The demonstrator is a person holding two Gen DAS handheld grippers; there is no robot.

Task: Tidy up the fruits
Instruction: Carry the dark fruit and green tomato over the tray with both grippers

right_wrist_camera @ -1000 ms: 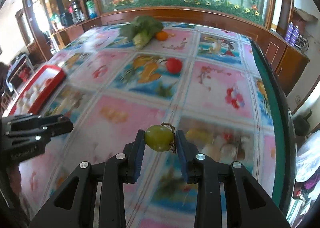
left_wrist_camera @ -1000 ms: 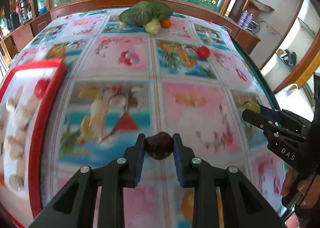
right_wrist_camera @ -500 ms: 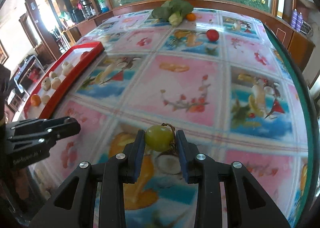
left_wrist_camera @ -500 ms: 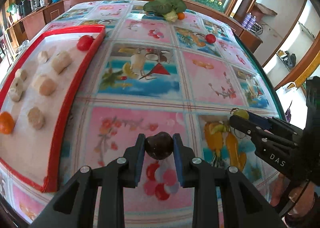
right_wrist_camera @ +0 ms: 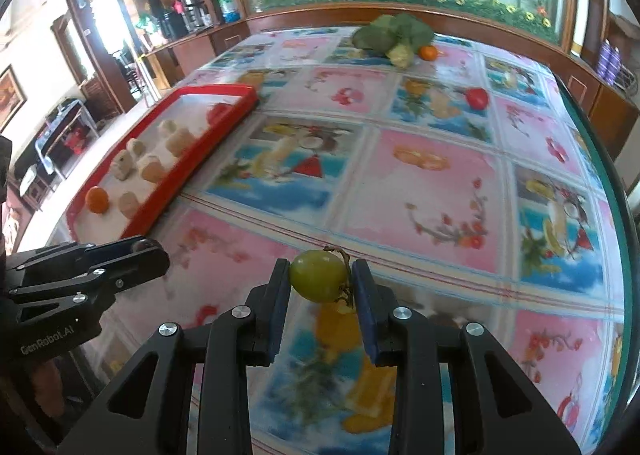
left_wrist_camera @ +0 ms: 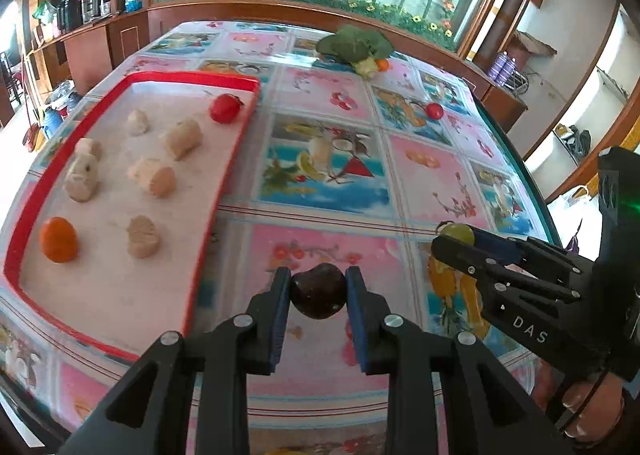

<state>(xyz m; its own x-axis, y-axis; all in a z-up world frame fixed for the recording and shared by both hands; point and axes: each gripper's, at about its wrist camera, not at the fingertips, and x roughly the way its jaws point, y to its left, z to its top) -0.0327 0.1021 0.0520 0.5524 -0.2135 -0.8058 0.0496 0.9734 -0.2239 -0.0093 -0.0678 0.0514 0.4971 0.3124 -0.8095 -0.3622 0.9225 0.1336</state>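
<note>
My left gripper (left_wrist_camera: 318, 291) is shut on a dark brown fruit (left_wrist_camera: 318, 290) held above the table, just right of the red tray (left_wrist_camera: 224, 179). My right gripper (right_wrist_camera: 320, 281) is shut on a green tomato (right_wrist_camera: 319, 280) with a dry stem; it also shows in the left wrist view (left_wrist_camera: 458, 233), to the right of the left gripper. The tray holds a red tomato (left_wrist_camera: 225, 108), an orange fruit (left_wrist_camera: 59, 240) and several pale lumps (left_wrist_camera: 152, 177). A red tomato (left_wrist_camera: 435, 110) and a small orange (left_wrist_camera: 382, 64) lie loose on the far table.
A leafy green vegetable (left_wrist_camera: 354, 45) lies at the far end of the table by the small orange. The table has a fruit-print cloth and a green right edge (right_wrist_camera: 612, 191). A wooden ledge with flowers runs behind. The left gripper's body (right_wrist_camera: 80, 275) shows at lower left in the right wrist view.
Both grippers have drawn back toward the near end of the table and swung left, each still holding its fruit. The red tray now shows more fully.
</note>
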